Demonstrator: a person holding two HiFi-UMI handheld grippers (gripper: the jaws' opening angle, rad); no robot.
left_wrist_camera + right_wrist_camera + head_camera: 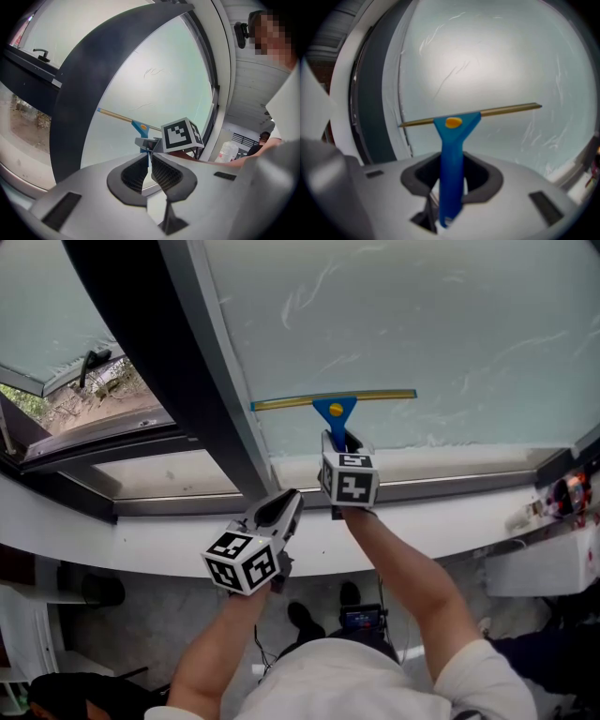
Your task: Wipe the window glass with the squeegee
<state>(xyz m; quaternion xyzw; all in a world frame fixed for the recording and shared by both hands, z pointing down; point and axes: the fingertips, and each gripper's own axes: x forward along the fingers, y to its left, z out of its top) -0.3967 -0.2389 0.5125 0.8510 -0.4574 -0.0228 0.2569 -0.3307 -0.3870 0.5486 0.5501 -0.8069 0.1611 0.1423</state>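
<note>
Nearest, the left gripper hangs shut and empty over the sill. Beyond it the right gripper clamps the squeegee by its blue handle, with the blade flat on the glass, low down. Uneven pressure could twist the handle in the jaws, lifting one blade end and leaving streaks.

Blue squeegee, brass-yellow blade (yellow dot), dark window frame

text: none readable | signs: none — view perhaps too blurred
</note>
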